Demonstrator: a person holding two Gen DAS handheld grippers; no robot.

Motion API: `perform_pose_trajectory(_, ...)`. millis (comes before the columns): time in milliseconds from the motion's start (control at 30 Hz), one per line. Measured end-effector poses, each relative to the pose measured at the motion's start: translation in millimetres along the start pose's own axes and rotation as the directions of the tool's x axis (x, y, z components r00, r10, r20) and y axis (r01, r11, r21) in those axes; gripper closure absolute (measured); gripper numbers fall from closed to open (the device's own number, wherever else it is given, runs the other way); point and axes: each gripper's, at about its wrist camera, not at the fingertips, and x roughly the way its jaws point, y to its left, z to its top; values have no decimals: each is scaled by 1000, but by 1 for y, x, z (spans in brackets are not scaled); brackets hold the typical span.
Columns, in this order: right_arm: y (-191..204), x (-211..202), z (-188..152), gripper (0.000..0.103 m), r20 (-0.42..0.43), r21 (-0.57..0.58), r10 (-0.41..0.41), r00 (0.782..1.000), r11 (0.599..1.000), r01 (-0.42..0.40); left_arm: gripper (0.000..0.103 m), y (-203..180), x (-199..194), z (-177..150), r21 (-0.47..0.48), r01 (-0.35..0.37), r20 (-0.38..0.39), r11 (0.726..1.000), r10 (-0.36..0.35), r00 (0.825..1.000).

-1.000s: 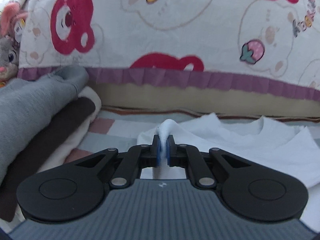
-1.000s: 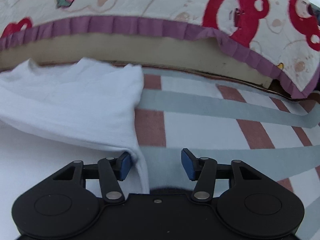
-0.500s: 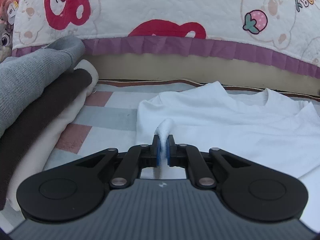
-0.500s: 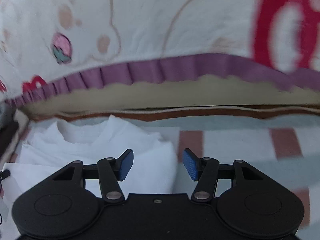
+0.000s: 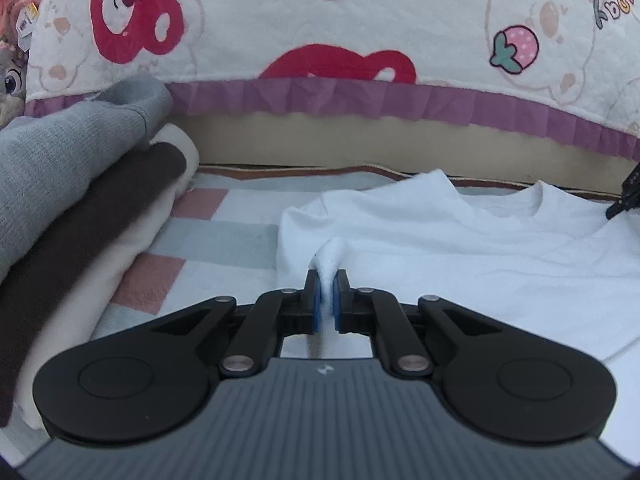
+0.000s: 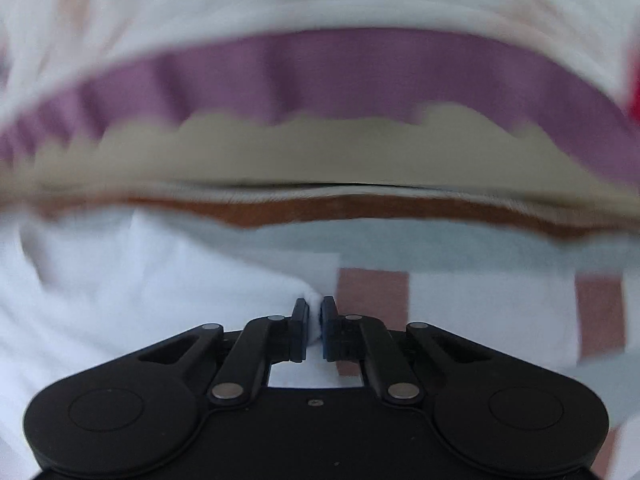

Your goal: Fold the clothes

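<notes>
A: Item under work: white T-shirt (image 5: 460,248); it lies spread on the striped bed sheet (image 5: 224,236), neckline toward the far side, just in front of the bear-print quilt (image 5: 320,20) with its purple ruffle (image 5: 360,98).

B: Left tool (image 5: 327,300): clamped on a pinch of the shirt's cloth near its left edge; a small peak of fabric stands up between the blue pads (image 5: 317,304). Judged purpose: hold one side of the garment so a fold line can be drawn.

A: Right tool (image 6: 315,330): jaws have just been closing; they stand narrow, with a tuft of white cloth pinched between them at the shirt's right edge. The right wrist view is blurred, so how much fabric is caught cannot be told.

B: Both sides gripped; this reads as the start of a fold, both edges taken together so the cloth lifts evenly. A thin pinch could slip once the shirt is raised.

A: Surroundings: a stack of folded clothes (image 5: 80,208) sits to the left on the same bed, grey on top, dark brown and cream below; probably the finished pile, kept apart from the shirt. A plush toy (image 5: 12,72) shows at the far left edge.
</notes>
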Motion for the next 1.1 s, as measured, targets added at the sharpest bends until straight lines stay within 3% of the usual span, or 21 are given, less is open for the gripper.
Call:
perform_pose_trajectory(67,-12,1,-3,97,0,50,15,1000,999,-15,97,2,4,3,-4,4,-5,1000,-4,1000)
perform_pose_trajectory(267,-7,9,-9,97,57,33,-4,998,999,2,97,-6,8,13,57,0,28,998,-1,1000)
perform_pose_trajectory(400,-9,13,-6,97,63,8,11,998,1000,-12,94,-3,26,10,22,-86,-47,996,87,995)
perform_pose_trajectory(433,-10,12,-5,96,60,-25,13,998,1000,-12,92,-2,32,8,17,-102,-78,995,103,992)
perform_pose_trajectory(500,-10,6,-2,79,73,-114,-6,997,993,14,91,0,37,4,0,-109,-139,994,108,984)
perform_pose_trajectory(533,-7,0,-4,66,110,-155,-29,993,987,46,88,2,32,4,-39,-91,-134,995,85,987)
perform_pose_trajectory(567,-2,-7,-8,59,157,-189,-50,986,979,80,86,5,27,4,-77,-72,-127,994,62,990)
perform_pose_trajectory(633,6,-24,-19,58,260,-205,-62,964,972,118,79,8,16,4,-121,-46,-93,992,35,995)
perform_pose_trajectory(733,31,-44,-44,58,349,-302,17,937,948,95,79,1,14,4,-84,11,-71,996,-17,997)
perform_pose_trajectory(767,44,-46,-53,58,352,-358,47,935,930,88,79,-2,15,4,-64,34,-70,997,-39,997)
perform_pose_trajectory(867,82,-33,-75,55,258,-504,119,959,863,29,79,-14,26,0,-4,58,-112,998,-58,992)
perform_pose_trajectory(933,100,-17,-83,55,214,-569,72,974,819,64,79,-17,34,-3,7,38,-142,999,-36,989)
perform_pose_trajectory(967,106,-6,-85,55,214,-599,2,977,790,130,79,-15,36,-2,10,24,-153,1000,-22,988)
perform_pose_trajectory(1000,105,0,-80,54,222,-598,-55,973,780,181,79,-13,38,-1,13,11,-160,1000,-9,987)
perform_pose_trajectory(1033,101,4,-71,38,231,-584,-100,968,781,220,79,-10,37,4,15,1,-152,1000,1,988)
perform_pose_trajectory(1100,93,11,-55,43,246,-553,-190,950,778,299,79,-4,36,12,20,-19,-136,1000,22,990)
